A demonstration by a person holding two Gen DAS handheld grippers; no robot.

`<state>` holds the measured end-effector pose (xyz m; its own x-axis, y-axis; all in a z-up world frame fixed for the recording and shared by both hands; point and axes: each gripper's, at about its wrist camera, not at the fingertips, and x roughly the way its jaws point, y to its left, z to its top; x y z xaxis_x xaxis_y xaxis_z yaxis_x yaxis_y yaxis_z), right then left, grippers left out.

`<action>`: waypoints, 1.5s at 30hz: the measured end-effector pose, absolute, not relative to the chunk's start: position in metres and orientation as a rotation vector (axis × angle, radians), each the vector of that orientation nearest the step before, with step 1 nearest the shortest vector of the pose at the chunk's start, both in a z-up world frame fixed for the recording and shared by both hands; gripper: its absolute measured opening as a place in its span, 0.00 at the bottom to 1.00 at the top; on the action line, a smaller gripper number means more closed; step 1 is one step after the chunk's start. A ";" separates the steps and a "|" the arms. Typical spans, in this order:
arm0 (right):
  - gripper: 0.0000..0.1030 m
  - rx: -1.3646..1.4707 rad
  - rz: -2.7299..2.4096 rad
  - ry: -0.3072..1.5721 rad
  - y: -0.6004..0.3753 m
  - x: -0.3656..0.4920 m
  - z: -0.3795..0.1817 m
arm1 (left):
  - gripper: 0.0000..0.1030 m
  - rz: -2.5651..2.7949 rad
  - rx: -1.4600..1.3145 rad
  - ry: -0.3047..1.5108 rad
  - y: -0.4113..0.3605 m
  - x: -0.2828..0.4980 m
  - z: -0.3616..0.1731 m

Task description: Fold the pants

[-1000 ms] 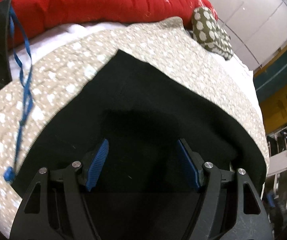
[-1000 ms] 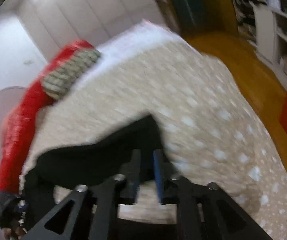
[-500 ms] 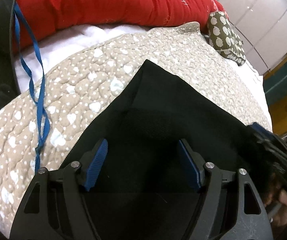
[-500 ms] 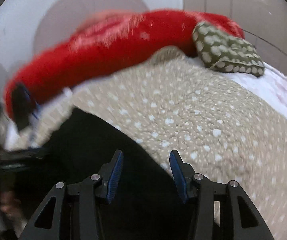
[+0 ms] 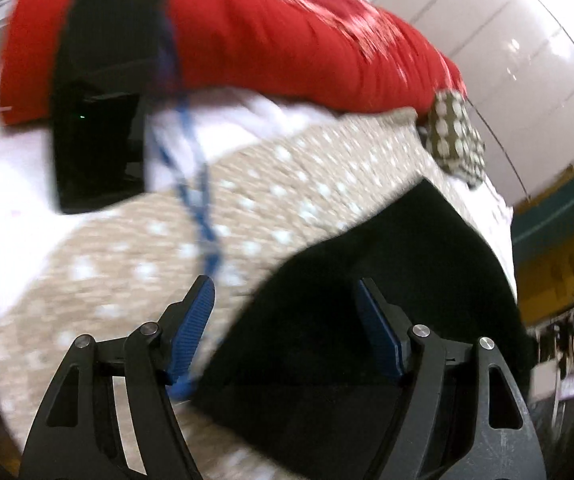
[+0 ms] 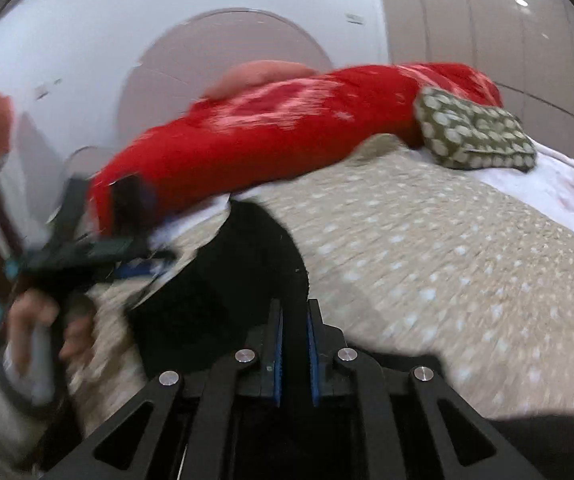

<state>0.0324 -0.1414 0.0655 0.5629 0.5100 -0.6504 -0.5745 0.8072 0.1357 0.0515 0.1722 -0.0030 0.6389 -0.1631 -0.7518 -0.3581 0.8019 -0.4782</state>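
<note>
Closing on black pants (image 6: 227,280) atop quilt (image 6: 427,248), right gripper (image 6: 294,344); left gripper (image 5: 287,320) spread wide, holding nothing.

Left tongs (image 5: 285,320): black frame with ribbed blue pads, jaws spread wide, nothing pinched, pointed downward.
Right tongs (image 6: 294,334): same build, jaws closing, nearly together, black cloth between the pads.
Left hand (image 6: 47,328): seen blurred from the right wrist, wrapped around its handle, pale sleeve at the wrist.
</note>
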 end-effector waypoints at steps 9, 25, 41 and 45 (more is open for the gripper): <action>0.12 -0.073 0.613 0.890 -0.119 -0.035 -0.009 | 0.71 0.162 -0.635 0.806 0.184 0.018 0.027; 0.37 0.205 0.358 0.795 -0.216 0.001 0.032 | 0.71 0.024 -0.375 0.937 0.078 0.020 -0.011; 0.30 0.295 0.113 0.915 -0.301 -0.069 0.013 | 0.71 0.043 -0.331 0.948 0.075 0.023 -0.026; 0.30 0.513 0.040 0.901 -0.368 -0.104 -0.004 | 0.71 0.053 -0.306 0.944 0.071 0.023 -0.027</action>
<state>-0.1040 -0.3680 -0.0042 0.6287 0.2439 -0.7384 0.1781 0.8792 0.4420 0.0229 0.0706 -0.0271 0.5885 -0.0884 -0.8037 -0.1778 0.9555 -0.2353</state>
